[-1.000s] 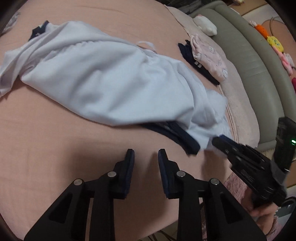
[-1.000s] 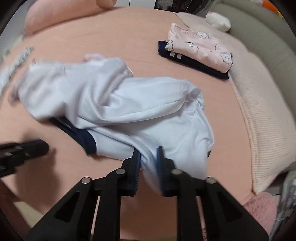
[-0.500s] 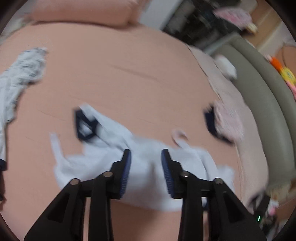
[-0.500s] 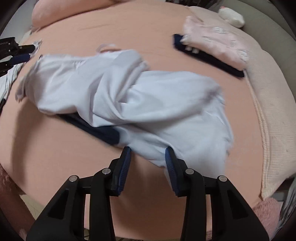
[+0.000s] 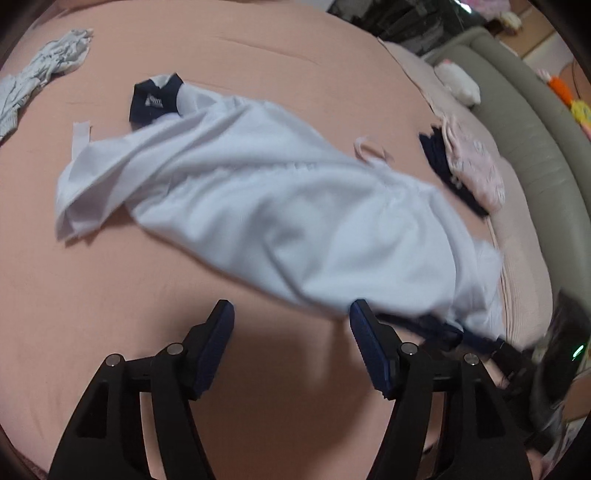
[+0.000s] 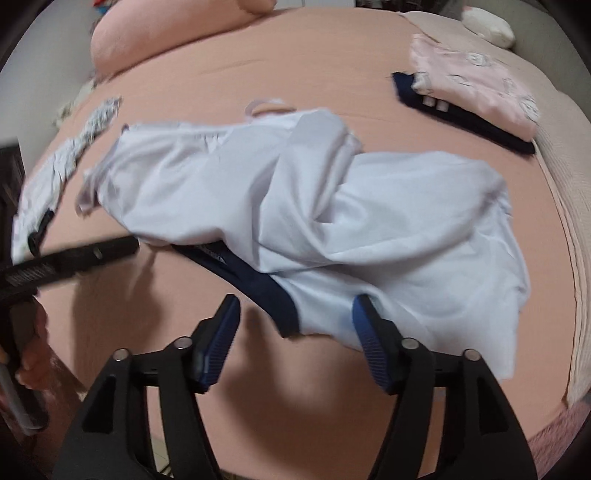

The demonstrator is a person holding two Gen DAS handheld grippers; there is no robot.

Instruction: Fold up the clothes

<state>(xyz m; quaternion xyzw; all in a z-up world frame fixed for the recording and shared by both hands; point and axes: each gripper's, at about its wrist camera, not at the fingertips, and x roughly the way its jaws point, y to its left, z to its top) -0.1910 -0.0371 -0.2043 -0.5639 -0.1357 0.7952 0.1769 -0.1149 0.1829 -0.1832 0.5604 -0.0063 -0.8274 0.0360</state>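
Observation:
A crumpled pale-blue garment with navy trim (image 5: 280,206) (image 6: 332,221) lies spread across the pink bed. My left gripper (image 5: 291,314) hovers open just in front of its near edge, holding nothing. Over the navy-trimmed hem my right gripper (image 6: 295,306) stands open, its right pad (image 6: 365,328) touching the cloth; nothing is clamped. The left gripper's body (image 6: 74,258) shows at the left of the right wrist view, held by a hand (image 6: 29,365).
A folded pink garment on a folded navy one (image 6: 472,92) (image 5: 469,173) lies at the back right. A grey patterned cloth (image 5: 40,81) (image 6: 66,162) lies at the far left. A pink pillow (image 6: 166,33) is at the back, a grey padded bed edge (image 5: 532,140) on the right.
Both grippers have opened wide. The right gripper has let go of the garment's edge, which has dropped onto the bed. The left gripper swung away and came back to the near edge.

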